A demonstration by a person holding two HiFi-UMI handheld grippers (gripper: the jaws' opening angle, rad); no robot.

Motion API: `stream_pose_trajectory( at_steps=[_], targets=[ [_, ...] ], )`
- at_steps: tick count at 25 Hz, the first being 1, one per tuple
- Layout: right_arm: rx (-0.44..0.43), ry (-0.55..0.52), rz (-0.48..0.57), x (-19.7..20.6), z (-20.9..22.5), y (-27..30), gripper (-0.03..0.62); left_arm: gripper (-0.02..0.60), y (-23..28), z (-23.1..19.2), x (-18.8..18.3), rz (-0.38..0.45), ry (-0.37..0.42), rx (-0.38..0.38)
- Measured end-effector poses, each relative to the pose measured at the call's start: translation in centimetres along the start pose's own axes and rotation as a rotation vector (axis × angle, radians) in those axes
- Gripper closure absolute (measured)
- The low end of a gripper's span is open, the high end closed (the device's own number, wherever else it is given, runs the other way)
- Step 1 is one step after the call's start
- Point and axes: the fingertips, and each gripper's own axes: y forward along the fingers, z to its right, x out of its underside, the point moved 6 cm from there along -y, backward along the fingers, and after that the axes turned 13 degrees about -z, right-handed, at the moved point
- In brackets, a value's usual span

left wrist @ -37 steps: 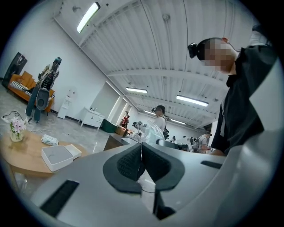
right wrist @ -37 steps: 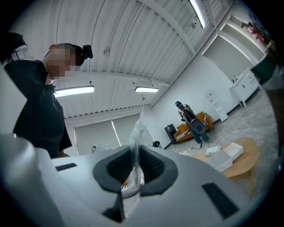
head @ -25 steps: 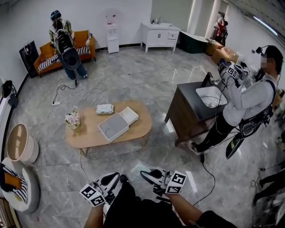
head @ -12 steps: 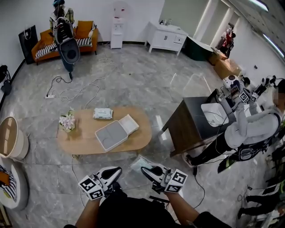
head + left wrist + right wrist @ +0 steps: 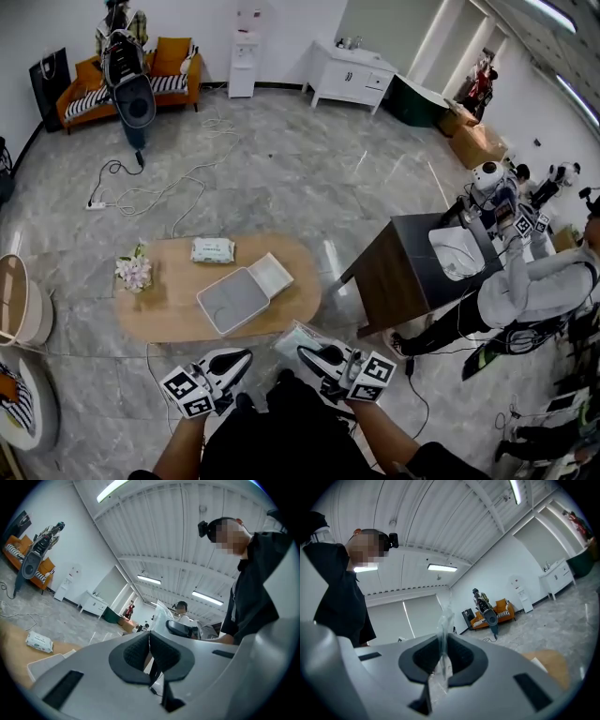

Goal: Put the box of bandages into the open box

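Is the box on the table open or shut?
Open. The box lies on the table with its white lid folded out to one side and its grey inside showing.

The wooden table (image 5: pixel 159 314) has drawn closer to the left tongs (image 5: pixel 244 358) and right tongs (image 5: pixel 306 354) in the head view.

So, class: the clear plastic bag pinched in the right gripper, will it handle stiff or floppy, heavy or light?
Probably floppy: the clear plastic bag is a thin, creased film pinched in the right gripper. Likely very light, since the room shows through it. Its glossy surface might slip from a loose grip.
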Motion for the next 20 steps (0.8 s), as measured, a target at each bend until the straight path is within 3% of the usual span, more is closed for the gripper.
stream_pose_trajectory(
  at_steps=[12,20],
  targets=[
    [-0.056,-0.019,0.005,-5.7,14.8,4.0,0.562,0.565,7.3,-9.0,-5.3,-0.022,-0.027,-0.090],
    [-0.127,0.014,-0.034,-9.2,25.6,4.8,0.562,0.565,12.8,-14.7,-10.3,-0.021,-0.038,-0.208]
  ],
)
